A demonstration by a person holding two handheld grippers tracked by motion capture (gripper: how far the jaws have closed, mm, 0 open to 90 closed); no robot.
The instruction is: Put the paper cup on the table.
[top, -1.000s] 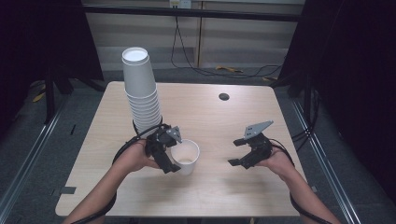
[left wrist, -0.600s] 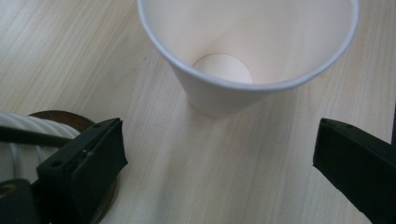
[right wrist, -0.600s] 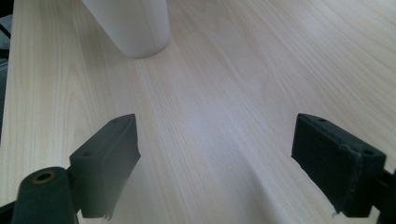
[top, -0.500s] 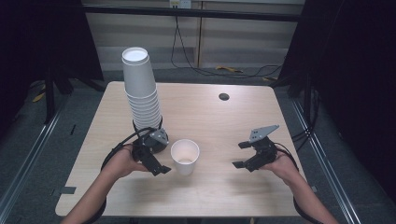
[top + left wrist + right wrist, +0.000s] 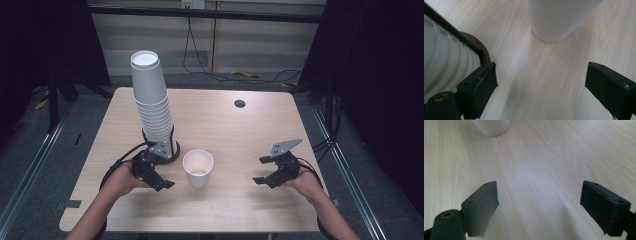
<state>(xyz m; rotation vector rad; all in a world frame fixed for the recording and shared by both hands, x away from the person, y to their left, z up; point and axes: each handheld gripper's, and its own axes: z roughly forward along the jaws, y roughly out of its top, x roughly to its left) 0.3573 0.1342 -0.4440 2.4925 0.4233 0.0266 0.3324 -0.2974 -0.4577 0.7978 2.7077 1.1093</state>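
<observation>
Paper cup (image 5: 198, 167), smooth white tapered cone

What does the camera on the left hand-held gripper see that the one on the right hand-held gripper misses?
Left gripper view alone: the ribbed cup stack in its dark holder, beside the left hand-held gripper, whose jaws stand apart with nothing between them. Right gripper view alone: the right hand-held gripper, open over bare wood. Both: the single white cup and the table.

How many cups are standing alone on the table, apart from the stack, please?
1: the single white cup stands upright between the two grippers, right of the tall stack; none looks hidden.
</observation>
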